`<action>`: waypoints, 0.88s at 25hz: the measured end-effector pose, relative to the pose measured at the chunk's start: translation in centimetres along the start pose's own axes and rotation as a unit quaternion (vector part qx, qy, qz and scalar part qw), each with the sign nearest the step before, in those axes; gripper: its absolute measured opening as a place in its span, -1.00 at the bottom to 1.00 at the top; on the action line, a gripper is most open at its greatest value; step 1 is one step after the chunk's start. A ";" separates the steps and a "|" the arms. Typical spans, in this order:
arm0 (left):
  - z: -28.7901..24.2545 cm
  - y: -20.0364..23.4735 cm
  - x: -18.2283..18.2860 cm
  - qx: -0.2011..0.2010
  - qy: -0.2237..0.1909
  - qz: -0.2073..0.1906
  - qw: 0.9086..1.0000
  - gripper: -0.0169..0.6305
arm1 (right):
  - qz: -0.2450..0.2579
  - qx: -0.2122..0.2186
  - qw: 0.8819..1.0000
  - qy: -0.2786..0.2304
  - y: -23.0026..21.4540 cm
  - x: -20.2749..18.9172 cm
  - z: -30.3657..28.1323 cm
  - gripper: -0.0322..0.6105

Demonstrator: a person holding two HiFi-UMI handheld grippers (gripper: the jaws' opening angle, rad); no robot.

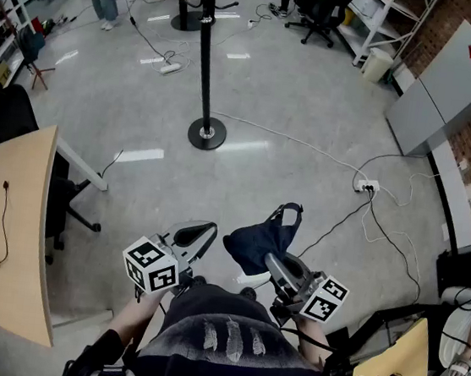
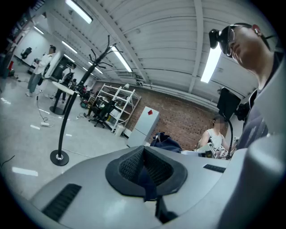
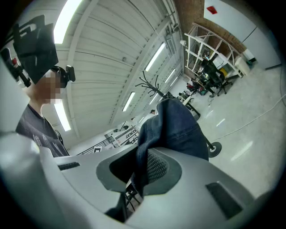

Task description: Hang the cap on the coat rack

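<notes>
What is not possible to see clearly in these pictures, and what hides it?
- Coat rack top: head view, cut off by the upper edge; its hooks tiny in both gripper views.
- Cap peak: right gripper view, hidden in its own folds.
- Right gripper jaw tips: head view, covered by the cap.
- Dark strip between the pads of the left gripper: left gripper view, too unclear to name.

- Head view: set above the person, faced forward and steeply down; coat rack (image 1: 205, 51) recorded ahead, well apart.
- Left gripper view: set low behind the left gripper (image 2: 145, 175), faced near level toward the coat rack (image 2: 67, 120), well apart.
- Right gripper view: set behind the right gripper (image 3: 139, 174), rolled sideways, faced toward the coat rack (image 3: 152, 85); cap (image 3: 176, 125) very near the lens.
- Shared: coat rack and cap recorded in all three views.
</notes>
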State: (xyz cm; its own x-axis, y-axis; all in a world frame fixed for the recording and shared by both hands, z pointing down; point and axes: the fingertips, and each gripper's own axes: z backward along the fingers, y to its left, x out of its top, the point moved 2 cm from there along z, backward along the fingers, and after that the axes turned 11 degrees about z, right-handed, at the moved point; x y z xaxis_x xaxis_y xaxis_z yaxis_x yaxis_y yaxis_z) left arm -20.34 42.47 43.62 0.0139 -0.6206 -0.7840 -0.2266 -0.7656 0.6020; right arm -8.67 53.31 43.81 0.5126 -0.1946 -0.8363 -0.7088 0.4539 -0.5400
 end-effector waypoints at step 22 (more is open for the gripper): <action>-9.5 -7.5 -5.0 0.054 0.024 -0.019 0.998 -0.92 | -0.008 0.053 0.998 0.011 -4.6 2.8 10.5 -0.80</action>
State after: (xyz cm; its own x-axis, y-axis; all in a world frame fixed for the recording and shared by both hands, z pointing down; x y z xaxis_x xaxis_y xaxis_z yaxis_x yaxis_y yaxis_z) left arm -9.52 49.68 44.47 0.0708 -0.6002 -0.7967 -0.3289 -0.7681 0.5494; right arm 1.10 59.86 44.97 0.5124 -0.2218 -0.8296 -0.6441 0.5397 -0.5421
